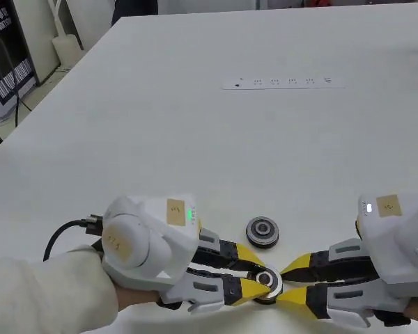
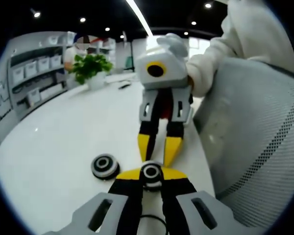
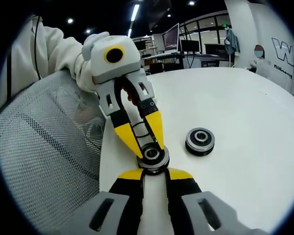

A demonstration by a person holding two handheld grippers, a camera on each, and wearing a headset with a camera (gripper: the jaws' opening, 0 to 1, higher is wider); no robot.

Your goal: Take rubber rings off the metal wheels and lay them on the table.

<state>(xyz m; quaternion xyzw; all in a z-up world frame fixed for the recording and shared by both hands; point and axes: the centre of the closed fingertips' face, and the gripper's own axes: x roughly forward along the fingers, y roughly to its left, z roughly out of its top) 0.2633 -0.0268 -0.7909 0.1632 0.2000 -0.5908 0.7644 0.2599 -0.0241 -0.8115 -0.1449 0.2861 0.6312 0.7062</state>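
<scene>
The left tool is clenched on a metal wheel lying flat at the near edge of the desk, bore up. Just beyond, apart, a second wheel also lies flat. The right tool meets the gripped wheel; I cannot tell whether it pinches.

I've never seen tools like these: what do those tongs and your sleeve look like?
The left tongs and right tongs have rounded white bodies, grey-and-black arms, yellow tips and tan stickers. A black cable trails from the left; the sleeve is cream.
</scene>
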